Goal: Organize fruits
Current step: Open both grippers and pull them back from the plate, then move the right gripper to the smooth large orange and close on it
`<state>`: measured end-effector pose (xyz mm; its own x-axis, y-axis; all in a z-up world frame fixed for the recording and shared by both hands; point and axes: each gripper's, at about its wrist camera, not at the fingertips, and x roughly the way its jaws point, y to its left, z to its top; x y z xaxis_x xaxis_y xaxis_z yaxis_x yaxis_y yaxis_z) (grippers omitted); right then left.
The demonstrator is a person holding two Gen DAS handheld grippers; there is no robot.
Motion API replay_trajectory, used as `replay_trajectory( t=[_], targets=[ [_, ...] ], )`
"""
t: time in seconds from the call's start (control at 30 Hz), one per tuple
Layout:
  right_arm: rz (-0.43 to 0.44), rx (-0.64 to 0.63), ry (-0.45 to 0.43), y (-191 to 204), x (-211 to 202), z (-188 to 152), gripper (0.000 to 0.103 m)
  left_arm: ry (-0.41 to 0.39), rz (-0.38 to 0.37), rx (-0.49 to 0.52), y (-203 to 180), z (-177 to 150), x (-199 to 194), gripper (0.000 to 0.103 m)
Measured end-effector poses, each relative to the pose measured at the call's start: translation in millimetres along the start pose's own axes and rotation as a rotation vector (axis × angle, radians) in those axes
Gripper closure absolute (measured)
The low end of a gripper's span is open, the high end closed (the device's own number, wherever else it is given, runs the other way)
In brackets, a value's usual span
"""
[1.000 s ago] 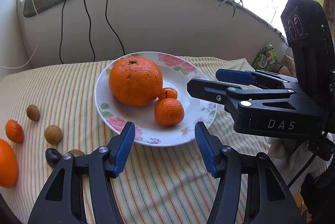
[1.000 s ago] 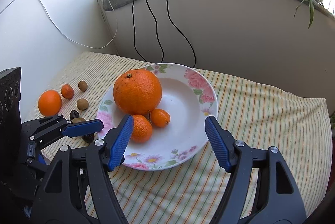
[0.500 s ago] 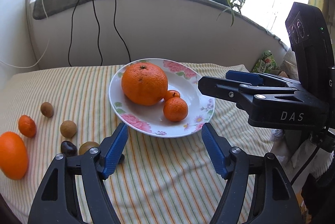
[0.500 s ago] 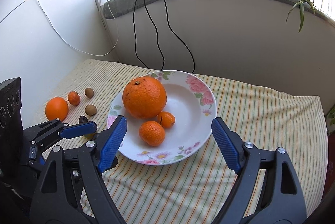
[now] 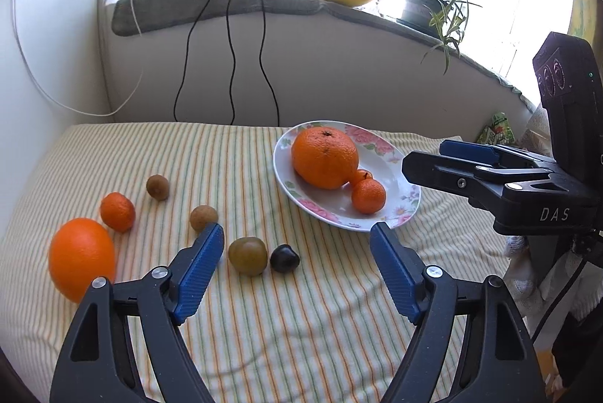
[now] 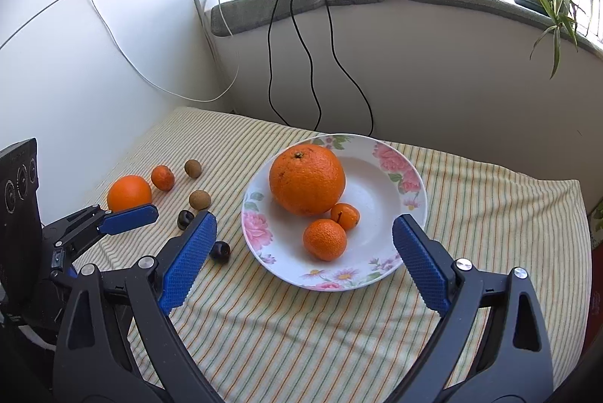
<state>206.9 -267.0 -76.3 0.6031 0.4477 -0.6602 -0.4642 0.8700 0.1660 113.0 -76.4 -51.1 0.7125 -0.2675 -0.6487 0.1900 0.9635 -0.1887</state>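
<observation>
Fruits lie partly on a flowered plate (image 6: 410, 203) and partly loose on the striped cloth (image 5: 301, 327) that covers the counter. On the plate a large orange (image 6: 307, 180) touches a tiny kumquat-like fruit (image 6: 345, 216), and a mandarin (image 6: 324, 239) sits just beside both.

Both sets of jaws have just been opening, and nothing is between them. In the right wrist view, the right gripper (image 6: 303, 261) stands wide, the near rim of the plate lies between its blue pads and beyond them, and the mandarin is the nearest fruit ahead of the gap. A dark cherry-like fruit (image 6: 219, 251) rests just beside the left pad, touching neither pad.

In the left wrist view, the left gripper (image 5: 296, 271) is spread apart over the cloth. A greenish-brown fruit (image 5: 248, 255) and a dark fruit (image 5: 284, 258) sit side by side in front of the gap, closer to the left pad. Outside that pad lie a medium orange (image 5: 81, 258), a small mandarin (image 5: 117, 212) and two brown longan-like fruits (image 5: 203, 217), (image 5: 157, 187). The plate is ahead of the right pad.
</observation>
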Motion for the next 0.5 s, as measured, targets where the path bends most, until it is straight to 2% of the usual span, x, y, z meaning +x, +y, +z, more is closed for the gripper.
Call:
replay_trajectory(
  t=[0.5],
  targets=[
    [0.075,-0.045,0.036,57.3,23.1,8.4,0.006,-0.022,0.115,-0.111,79.2,-15.7,-28.4,0.023]
  ],
)
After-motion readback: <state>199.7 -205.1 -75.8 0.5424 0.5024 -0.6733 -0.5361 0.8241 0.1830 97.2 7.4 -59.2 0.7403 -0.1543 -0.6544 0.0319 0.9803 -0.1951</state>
